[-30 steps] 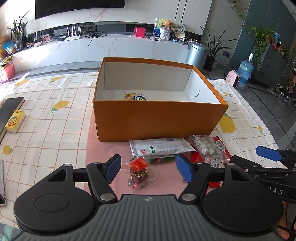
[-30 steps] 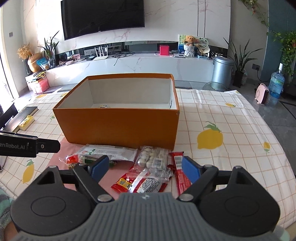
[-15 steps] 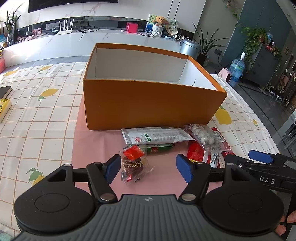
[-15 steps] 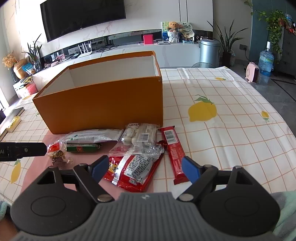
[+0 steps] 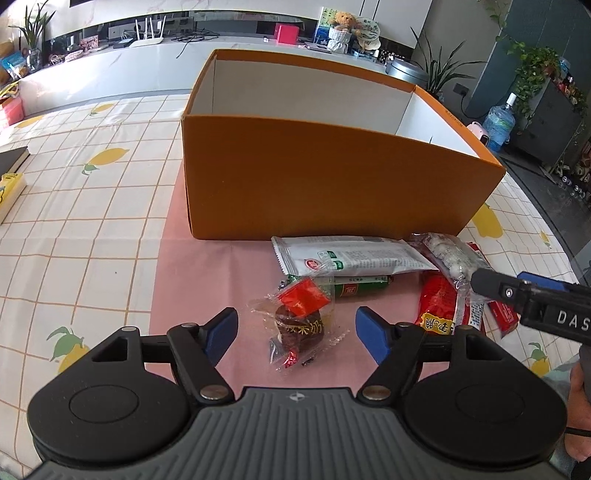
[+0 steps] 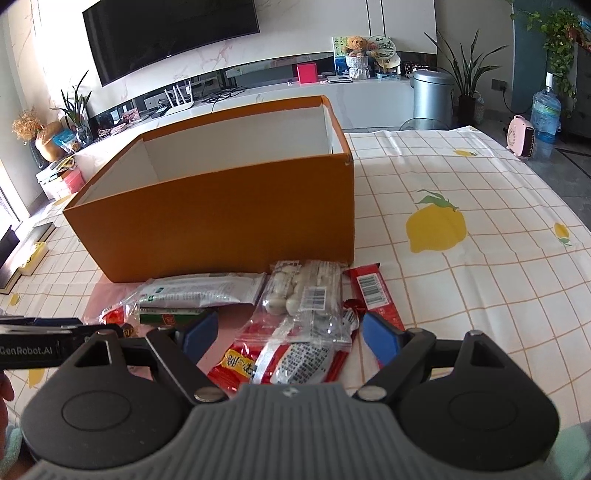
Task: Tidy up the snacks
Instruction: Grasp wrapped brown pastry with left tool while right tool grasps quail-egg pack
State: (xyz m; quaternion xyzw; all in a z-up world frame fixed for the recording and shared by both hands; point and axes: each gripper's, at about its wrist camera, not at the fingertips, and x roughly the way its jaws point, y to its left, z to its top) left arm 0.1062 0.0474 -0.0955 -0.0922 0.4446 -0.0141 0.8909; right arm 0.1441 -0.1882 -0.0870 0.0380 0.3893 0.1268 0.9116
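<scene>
The jaws of the left gripper (image 5: 295, 328) have just been opening and stand wide around a small clear candy bag (image 5: 300, 325), not pinching it. The right gripper (image 6: 288, 334) gapes over a red snack pack (image 6: 280, 363). The bags are thin and slippery, so one may slide out, or a pad may snag a neighbor, I think. All snacks lie on a pink mat (image 5: 195, 280) before the orange box (image 5: 325, 177). The tabletop (image 6: 480, 280) has a lemon cloth. Behind are a TV (image 6: 166, 33) and plants.
</scene>
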